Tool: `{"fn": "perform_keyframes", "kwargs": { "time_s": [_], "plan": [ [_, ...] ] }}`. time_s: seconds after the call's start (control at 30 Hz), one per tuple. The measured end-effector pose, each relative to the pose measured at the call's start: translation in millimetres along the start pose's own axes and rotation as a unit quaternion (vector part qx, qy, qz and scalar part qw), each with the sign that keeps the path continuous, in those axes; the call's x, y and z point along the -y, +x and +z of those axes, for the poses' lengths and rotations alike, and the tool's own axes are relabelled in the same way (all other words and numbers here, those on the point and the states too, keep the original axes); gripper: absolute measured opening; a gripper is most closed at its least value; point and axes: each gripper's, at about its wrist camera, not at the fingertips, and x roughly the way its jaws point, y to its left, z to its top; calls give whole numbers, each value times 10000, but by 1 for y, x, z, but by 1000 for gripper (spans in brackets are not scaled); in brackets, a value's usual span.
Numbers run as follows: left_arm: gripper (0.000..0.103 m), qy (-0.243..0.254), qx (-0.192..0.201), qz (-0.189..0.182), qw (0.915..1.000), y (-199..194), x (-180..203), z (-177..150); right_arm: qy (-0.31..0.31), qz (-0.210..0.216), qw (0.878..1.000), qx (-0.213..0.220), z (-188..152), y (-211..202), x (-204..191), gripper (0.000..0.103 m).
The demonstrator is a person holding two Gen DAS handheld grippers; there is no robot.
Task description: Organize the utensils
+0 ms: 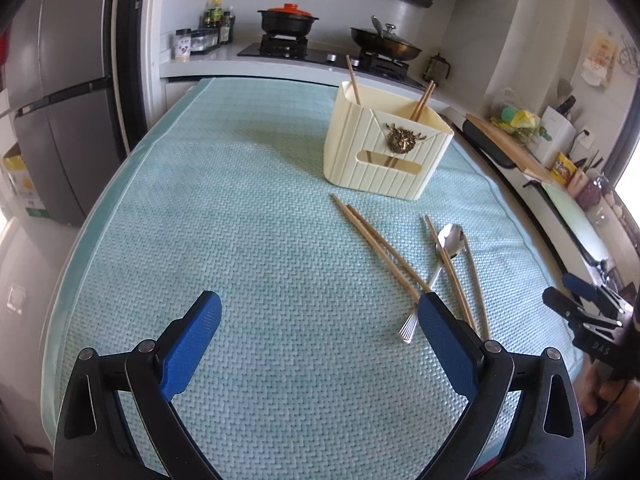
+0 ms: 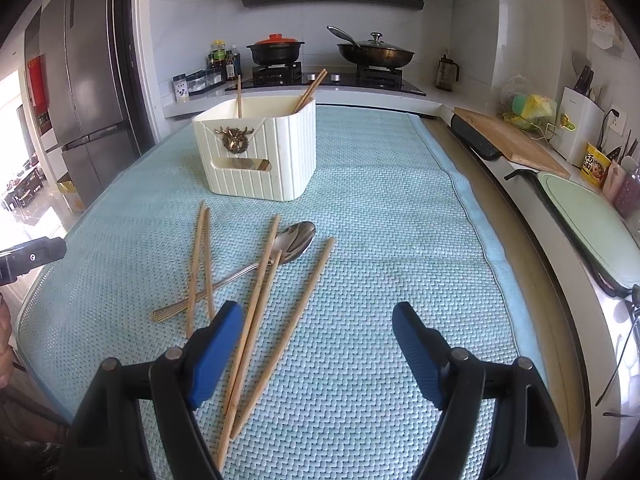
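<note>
A cream ribbed utensil holder stands on the pale green mat, with a few chopsticks leaning inside. Several loose wooden chopsticks and a metal spoon lie on the mat in front of it. My left gripper is open and empty above the mat, left of the utensils. My right gripper is open and empty, its left finger over the chopsticks' near ends. The right gripper also shows at the left wrist view's right edge.
A stove with a black pot and a wok sits behind the mat. A fridge stands at the left. A counter at the right holds a cutting board, a knife block and a green tray.
</note>
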Motion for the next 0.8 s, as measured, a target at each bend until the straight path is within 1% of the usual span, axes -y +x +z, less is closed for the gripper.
{"fn": "perform_keyframes", "kwargs": {
  "time_s": [0.27,0.47,0.8],
  "plan": [
    [99,37,-48,-18,10000,1,2,-4,-14,-51,10000,-61,-3,-3,0,79],
    [99,51,-101,5,9999,2,2,-10,35,123,9998,-117,-7,-3,0,79],
    [99,-100,-213,-10,9997,5,-7,-17,107,225,9992,-297,-11,1,-3,79]
  ]
}}
